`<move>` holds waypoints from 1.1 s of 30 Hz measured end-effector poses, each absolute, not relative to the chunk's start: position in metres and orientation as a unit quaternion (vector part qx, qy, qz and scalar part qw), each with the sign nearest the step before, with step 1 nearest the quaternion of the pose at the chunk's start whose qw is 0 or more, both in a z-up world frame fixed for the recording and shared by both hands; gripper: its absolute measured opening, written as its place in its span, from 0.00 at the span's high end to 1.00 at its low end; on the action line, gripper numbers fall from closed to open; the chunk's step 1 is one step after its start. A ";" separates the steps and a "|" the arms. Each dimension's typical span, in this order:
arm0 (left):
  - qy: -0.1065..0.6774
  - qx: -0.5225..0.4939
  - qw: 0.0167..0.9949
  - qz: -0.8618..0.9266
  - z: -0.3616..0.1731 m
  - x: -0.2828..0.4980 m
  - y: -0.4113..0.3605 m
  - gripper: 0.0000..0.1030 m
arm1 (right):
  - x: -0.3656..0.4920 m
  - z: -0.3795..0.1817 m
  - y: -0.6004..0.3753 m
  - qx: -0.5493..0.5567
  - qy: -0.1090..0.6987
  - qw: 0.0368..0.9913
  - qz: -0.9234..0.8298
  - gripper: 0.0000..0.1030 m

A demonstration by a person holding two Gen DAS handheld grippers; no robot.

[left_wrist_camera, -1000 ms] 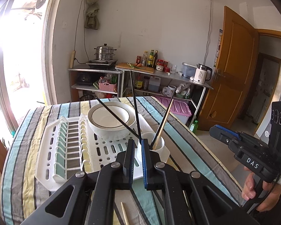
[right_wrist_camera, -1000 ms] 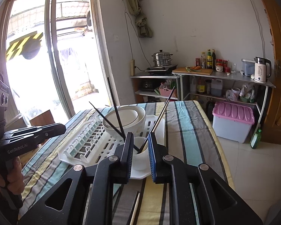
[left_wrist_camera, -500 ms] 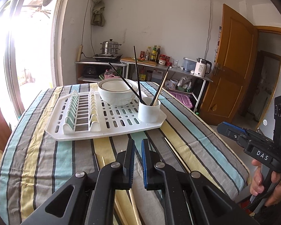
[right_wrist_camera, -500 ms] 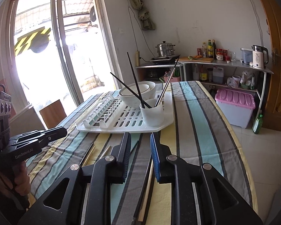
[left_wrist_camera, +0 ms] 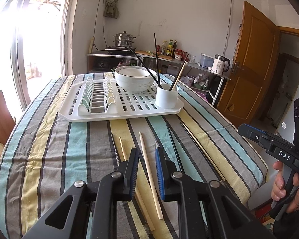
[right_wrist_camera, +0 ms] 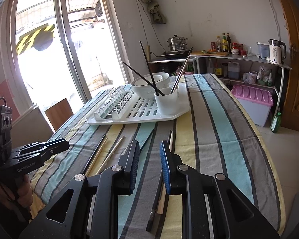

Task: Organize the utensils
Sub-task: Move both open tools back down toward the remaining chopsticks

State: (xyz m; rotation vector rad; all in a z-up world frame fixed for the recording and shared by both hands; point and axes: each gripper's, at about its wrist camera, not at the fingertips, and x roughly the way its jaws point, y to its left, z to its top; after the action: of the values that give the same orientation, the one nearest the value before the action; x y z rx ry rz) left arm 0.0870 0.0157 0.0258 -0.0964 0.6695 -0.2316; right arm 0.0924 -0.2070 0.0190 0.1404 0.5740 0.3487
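A white cup [left_wrist_camera: 167, 96] [right_wrist_camera: 167, 101] stands on the near right corner of a white dish rack [left_wrist_camera: 93, 117] [right_wrist_camera: 141, 117] and holds three chopsticks [left_wrist_camera: 157, 59] [right_wrist_camera: 147, 63]. Several loose wooden and black chopsticks lie on the striped cloth near me, such as a wooden one [left_wrist_camera: 149, 171] and a black one [right_wrist_camera: 156, 197]. My left gripper [left_wrist_camera: 146, 153] is open and empty, low over the wooden chopstick. My right gripper [right_wrist_camera: 149, 145] is open and empty above the black and wooden pair.
A white bowl [left_wrist_camera: 134, 79] [right_wrist_camera: 149, 84] sits on the rack behind the cup. The striped table [left_wrist_camera: 49, 149] ends close at right. Beyond it stand a shelf with bottles and a kettle [left_wrist_camera: 219, 64], a pink-lidded bin [right_wrist_camera: 253, 103] and a wooden door [left_wrist_camera: 251, 59].
Both grippers have pulled back from the cup toward the table's near edge and lowered. Their jaws have opened wider. The loose chopsticks on the cloth have come into view under them.
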 end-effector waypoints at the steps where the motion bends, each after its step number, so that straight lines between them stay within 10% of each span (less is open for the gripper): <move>1: 0.330 -0.050 0.936 -0.111 0.023 0.088 0.018 0.83 | 0.093 0.018 -0.207 0.070 0.283 0.941 0.169 0.79; 33: 0.428 -0.046 0.895 -0.121 -0.029 0.174 -0.006 0.83 | 0.152 -0.021 -0.194 0.039 0.357 0.921 0.153 0.79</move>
State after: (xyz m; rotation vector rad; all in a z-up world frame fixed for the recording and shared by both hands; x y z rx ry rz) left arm 0.1736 -0.0058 -0.0292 -0.0949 0.8872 -0.2507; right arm 0.1524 -0.1939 -0.0209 0.0810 0.7345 0.3135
